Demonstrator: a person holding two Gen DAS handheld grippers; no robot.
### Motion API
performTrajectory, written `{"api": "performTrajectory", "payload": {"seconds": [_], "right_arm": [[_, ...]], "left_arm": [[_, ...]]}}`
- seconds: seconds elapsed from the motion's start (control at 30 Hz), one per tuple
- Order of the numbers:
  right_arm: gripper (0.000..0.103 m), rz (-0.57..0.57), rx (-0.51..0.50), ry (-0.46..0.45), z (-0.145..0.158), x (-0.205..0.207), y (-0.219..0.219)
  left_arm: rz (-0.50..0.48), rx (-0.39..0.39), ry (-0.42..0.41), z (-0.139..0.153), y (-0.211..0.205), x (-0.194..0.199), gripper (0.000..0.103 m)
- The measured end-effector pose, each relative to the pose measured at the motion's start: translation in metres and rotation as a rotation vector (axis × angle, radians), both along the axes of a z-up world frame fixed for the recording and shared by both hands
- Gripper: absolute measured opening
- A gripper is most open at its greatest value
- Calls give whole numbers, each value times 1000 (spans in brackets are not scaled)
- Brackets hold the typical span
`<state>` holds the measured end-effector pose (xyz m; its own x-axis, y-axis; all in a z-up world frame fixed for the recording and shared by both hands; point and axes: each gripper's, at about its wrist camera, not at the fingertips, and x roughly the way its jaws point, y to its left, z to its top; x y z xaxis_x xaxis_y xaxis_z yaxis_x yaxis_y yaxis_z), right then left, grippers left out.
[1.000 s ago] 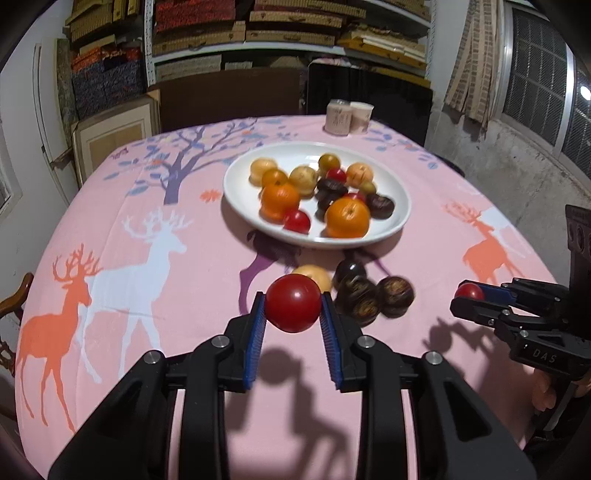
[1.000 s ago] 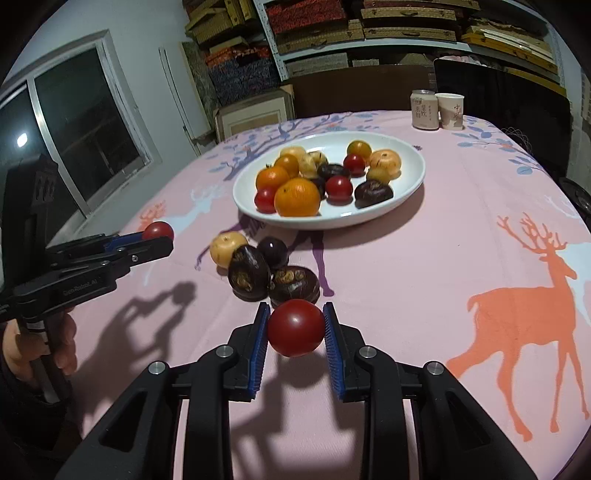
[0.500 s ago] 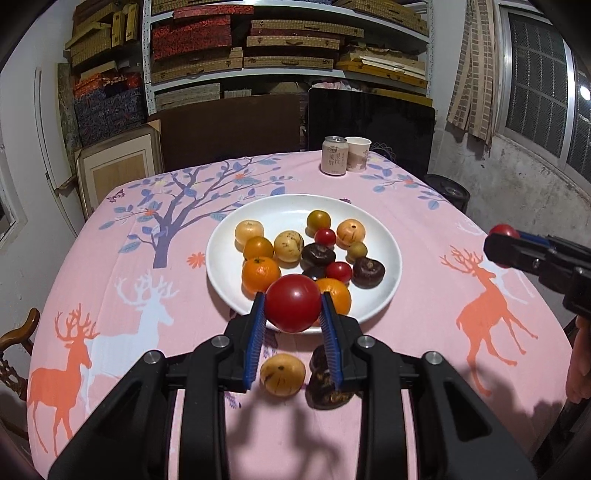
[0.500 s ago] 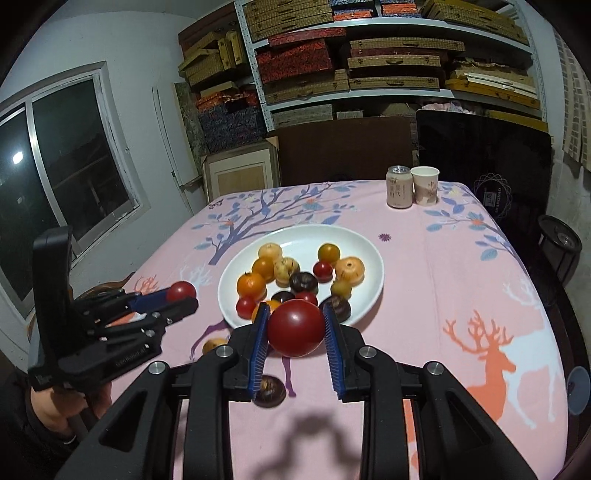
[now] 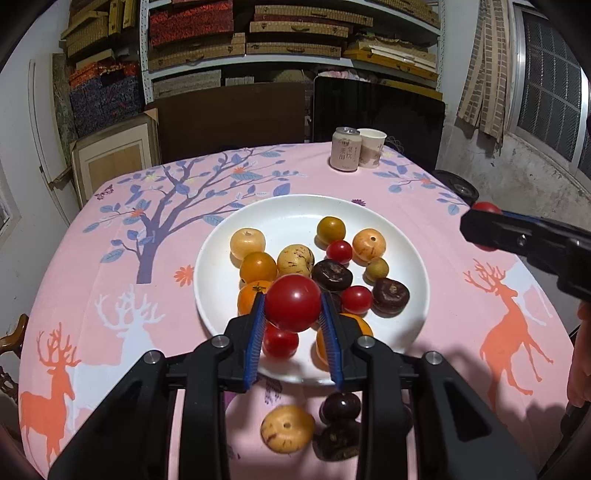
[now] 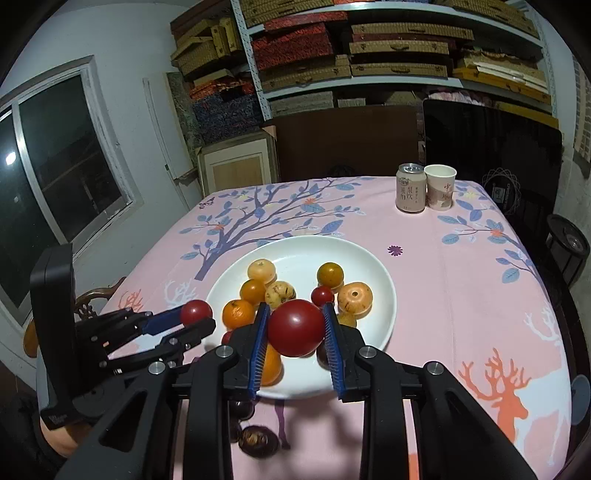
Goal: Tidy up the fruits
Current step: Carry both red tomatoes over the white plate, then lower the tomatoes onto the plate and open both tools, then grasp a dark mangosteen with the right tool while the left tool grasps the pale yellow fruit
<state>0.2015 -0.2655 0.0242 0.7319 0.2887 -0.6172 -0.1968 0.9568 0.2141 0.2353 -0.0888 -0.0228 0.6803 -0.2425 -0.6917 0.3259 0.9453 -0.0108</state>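
Pink tabletop carries a white plate of fruit beyond both fingers. Left gripper fingers clamp a red tomato; right gripper fingers clamp another tomato.

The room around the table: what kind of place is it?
Probably a home storeroom also used for eating: shelves stacked with woven boxes, and a table under a pink deer-print tablecloth with a plate of fruit.

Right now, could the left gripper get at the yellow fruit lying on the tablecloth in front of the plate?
Probably not yet: the left gripper is shut on a red tomato, so its jaws are occupied. The yellow fruit itself lies unobstructed beneath them.
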Motion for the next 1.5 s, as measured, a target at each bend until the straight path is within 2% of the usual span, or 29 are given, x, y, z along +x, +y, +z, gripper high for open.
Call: {"api": "performTrajectory", "payload": {"seconds": [0.43,0.47,0.5,0.53,0.57,0.63,0.8,0.87,0.97,1.13,1.2,1.27,1.33,1.4,1.5], "right_arm": [[31,-3,-20,94,-30,73,13],[30,2,-14,102,-32,77,15],[41,7,-10,106,-35,80,18],[55,-1,-9,100,-35,81,18],[58,-17,-8,86,-35,81,18],[60,-29,18,68,-32,77,14],[60,-30,39,60,-27,56,4],[60,-29,46,63,-27,38,0],[60,-10,36,76,-34,8,-1],[61,52,17,106,-60,-49,5],[62,63,2,119,-76,-64,12],[62,79,-32,126,-88,-73,21],[62,96,-75,142,-101,-78,31],[62,117,-106,160,-111,-79,40],[62,140,-145,164,-118,-77,50]], "left_arm": [[-14,31,87,-32,-13,53,30],[-13,29,94,-32,-13,55,35],[-6,21,93,-32,-12,56,40],[10,21,79,-30,-10,55,51],[24,20,60,-27,-7,53,60],[36,14,41,-21,-1,47,64],[62,-27,26,-7,24,20,66],[73,-51,24,-4,36,3,78],[77,-67,15,-2,54,-25,88],[77,-112,52,-23,82,-68,89],[71,-105,73,-37,84,-77,89],[73,-99,84,-47,84,-83,89],[60,-126,93,-52,87,-87,90],[53,-135,84,-54,88,-92,95],[57,-128,64,-53,89,-95,96]]}}
